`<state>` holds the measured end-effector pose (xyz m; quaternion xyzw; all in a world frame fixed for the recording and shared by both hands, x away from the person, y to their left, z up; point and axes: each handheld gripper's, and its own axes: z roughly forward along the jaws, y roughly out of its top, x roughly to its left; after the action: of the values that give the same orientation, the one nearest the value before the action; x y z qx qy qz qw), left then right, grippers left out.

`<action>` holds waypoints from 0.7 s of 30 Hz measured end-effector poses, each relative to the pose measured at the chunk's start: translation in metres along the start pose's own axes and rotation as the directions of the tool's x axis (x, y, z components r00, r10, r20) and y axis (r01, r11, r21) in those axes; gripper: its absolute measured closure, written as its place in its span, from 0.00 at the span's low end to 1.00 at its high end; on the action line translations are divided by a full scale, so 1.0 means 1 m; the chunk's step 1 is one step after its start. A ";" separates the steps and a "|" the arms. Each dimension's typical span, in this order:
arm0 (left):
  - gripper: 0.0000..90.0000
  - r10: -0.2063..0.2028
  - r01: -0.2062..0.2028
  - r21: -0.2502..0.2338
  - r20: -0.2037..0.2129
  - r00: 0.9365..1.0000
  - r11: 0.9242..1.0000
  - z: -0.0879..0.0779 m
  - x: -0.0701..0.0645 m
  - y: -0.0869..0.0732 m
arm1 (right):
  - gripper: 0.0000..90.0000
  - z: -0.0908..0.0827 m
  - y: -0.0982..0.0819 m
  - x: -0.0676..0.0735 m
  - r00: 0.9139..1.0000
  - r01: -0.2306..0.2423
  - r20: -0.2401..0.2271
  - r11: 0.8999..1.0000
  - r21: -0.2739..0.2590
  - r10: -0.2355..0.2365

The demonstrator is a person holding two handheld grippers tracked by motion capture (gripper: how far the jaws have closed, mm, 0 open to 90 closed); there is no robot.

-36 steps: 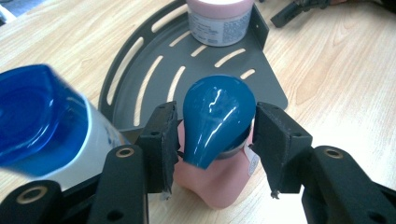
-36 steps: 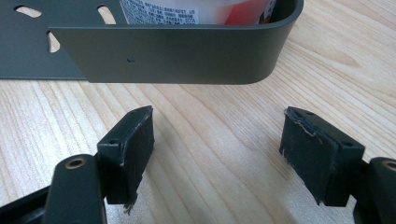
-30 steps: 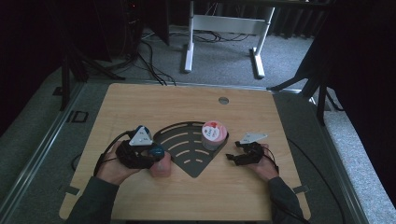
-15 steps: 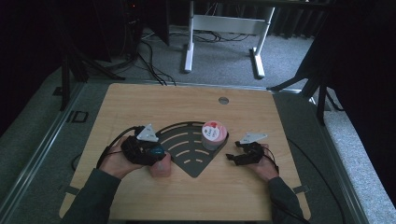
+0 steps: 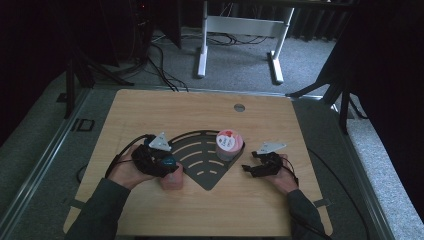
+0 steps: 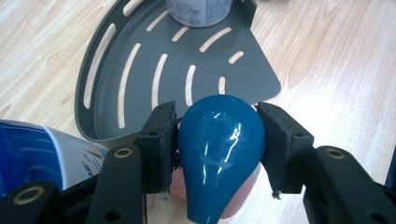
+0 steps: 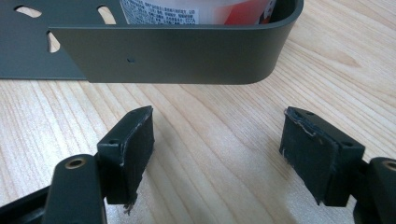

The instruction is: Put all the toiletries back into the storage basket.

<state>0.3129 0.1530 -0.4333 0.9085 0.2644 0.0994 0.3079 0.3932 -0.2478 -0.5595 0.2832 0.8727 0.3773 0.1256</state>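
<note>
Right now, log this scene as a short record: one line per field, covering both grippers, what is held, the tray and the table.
left gripper: shut on blue cap
blue cap: tops a pink bottle, beside the tray's near-left edge
right gripper: open, nothing between the jaws, just off the tray's wall
grey slotted tray: flat on the table
pink tub: stands in the tray
table: light wood
</note>
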 end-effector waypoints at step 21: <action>0.56 -0.032 0.033 -0.017 0.047 0.998 0.999 0.014 0.006 -0.003 | 0.28 0.000 0.000 0.000 1.000 0.000 -0.001 1.000 0.000 0.000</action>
<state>0.3214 0.1513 -0.4461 0.9034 0.2712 0.0754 0.3234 0.3933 -0.2478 -0.5595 0.2829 0.8729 0.3774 0.1252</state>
